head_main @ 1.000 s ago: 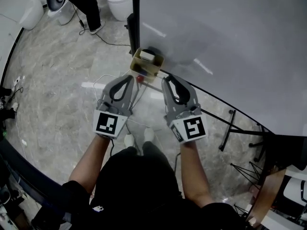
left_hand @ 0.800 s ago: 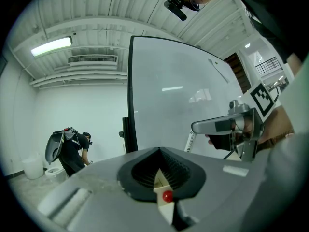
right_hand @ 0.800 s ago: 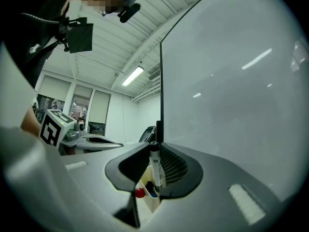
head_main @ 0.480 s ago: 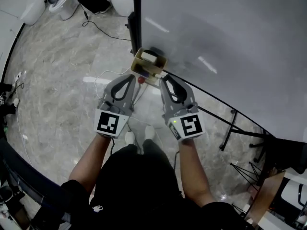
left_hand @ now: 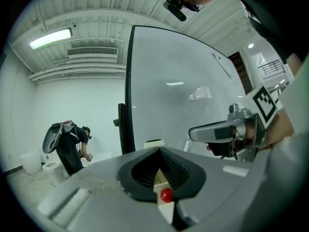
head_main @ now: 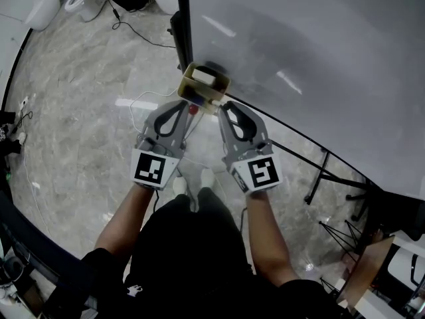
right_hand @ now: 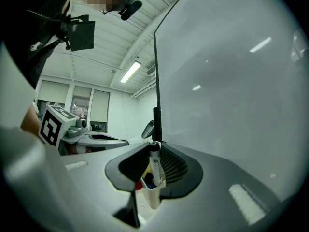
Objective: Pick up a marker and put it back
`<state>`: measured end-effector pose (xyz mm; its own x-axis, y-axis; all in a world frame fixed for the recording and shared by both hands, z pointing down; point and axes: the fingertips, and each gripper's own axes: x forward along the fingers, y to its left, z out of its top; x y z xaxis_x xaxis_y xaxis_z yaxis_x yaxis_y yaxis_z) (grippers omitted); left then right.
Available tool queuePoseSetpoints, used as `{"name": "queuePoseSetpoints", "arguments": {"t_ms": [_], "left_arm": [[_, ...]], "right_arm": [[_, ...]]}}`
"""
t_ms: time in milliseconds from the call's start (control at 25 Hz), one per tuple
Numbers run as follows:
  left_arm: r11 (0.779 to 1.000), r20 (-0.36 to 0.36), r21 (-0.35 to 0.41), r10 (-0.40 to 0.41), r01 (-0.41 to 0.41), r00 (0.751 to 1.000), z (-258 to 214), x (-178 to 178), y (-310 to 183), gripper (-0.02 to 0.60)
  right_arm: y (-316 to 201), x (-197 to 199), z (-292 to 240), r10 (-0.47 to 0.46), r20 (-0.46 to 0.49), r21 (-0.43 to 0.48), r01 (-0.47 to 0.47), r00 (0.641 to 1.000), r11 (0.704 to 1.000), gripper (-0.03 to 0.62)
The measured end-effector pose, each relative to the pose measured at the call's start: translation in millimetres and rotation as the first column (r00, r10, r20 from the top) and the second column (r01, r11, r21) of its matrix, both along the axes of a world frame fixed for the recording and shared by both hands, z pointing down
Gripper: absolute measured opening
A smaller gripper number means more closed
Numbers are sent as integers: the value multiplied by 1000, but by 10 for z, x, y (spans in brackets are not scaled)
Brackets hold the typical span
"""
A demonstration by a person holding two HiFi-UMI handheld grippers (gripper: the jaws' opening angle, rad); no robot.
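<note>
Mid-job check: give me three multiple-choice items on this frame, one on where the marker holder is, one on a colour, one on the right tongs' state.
1. The marker holder sits: A on the floor; B at the edge of the whiteboard; C on a desk.
2. The marker end nearest the left tongs is: A red; B green; C yellow.
3. The right tongs are: A open and empty; B shut on a marker; C out of view.
Key: 1 B, it hangs by the board's frame; 2 A, red shows beside their tips; 3 B, the pads clamp it upright.
</note>
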<state>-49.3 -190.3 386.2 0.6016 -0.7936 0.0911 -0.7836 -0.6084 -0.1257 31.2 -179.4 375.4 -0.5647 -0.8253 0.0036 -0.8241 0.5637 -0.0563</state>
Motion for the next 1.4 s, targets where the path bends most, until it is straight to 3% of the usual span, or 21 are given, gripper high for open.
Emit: {"name": "queuePoseSetpoints", "arguments": {"t_ms": [1400], "left_arm": [[999, 10, -38, 1, 0, 1000, 144, 15, -97, 5]], "right_arm": [[0, -152, 429, -40, -49, -68, 37, 998, 997, 75]]}}
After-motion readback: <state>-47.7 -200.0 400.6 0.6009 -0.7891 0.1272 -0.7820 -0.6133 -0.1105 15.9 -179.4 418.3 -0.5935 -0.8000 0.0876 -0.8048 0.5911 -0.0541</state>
